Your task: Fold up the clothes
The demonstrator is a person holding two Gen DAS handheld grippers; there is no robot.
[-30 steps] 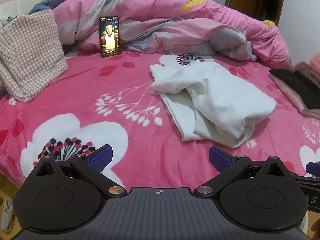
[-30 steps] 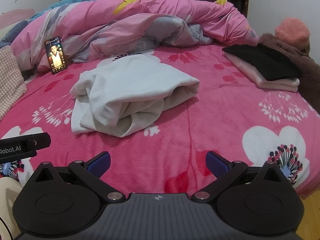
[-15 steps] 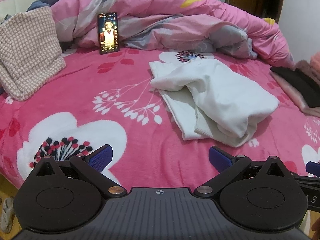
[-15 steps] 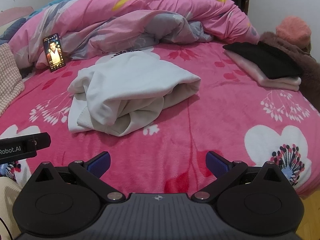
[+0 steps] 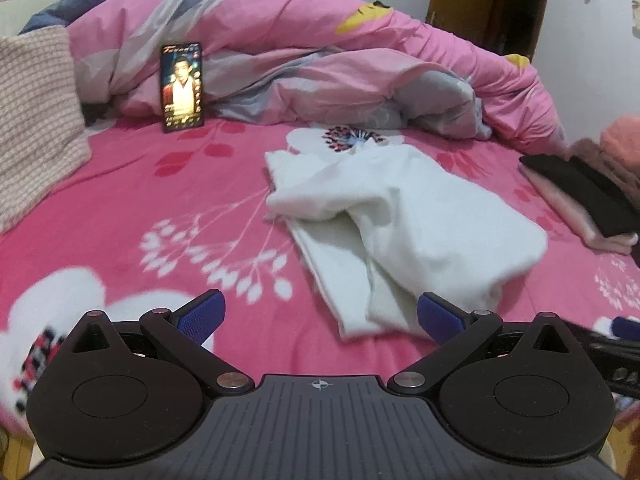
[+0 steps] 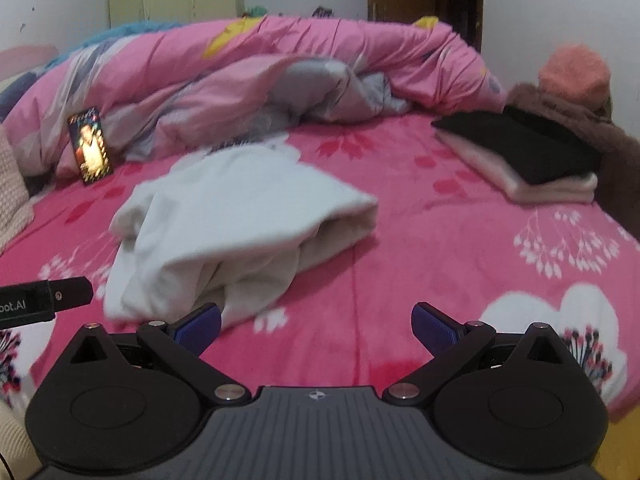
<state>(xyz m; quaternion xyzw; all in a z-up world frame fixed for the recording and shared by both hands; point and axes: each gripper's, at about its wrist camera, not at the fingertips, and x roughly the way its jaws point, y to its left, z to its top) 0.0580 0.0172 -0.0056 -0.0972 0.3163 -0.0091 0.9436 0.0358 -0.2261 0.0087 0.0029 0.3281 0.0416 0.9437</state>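
A white garment (image 5: 404, 224) lies loosely bunched in the middle of the pink flowered bed (image 5: 120, 216); the right wrist view shows it (image 6: 240, 220) left of centre. My left gripper (image 5: 318, 316) is open and holds nothing; its right blue pad sits just at the garment's near edge in the picture. My right gripper (image 6: 316, 326) is open too, with its left pad close to the garment's near corner. Whether either pad touches the cloth is unclear.
A rumpled pink and grey duvet (image 5: 320, 60) fills the far side of the bed. A lit phone (image 5: 182, 86) leans against it. A checked pillow (image 5: 32, 120) lies at left. Folded black and pale clothes (image 6: 528, 160) are stacked at right, beside a brown coat (image 6: 592, 128).
Both grippers have moved forward toward the white garment, which now looks larger and nearer. Their fingers have stayed open. The garment itself has not moved.
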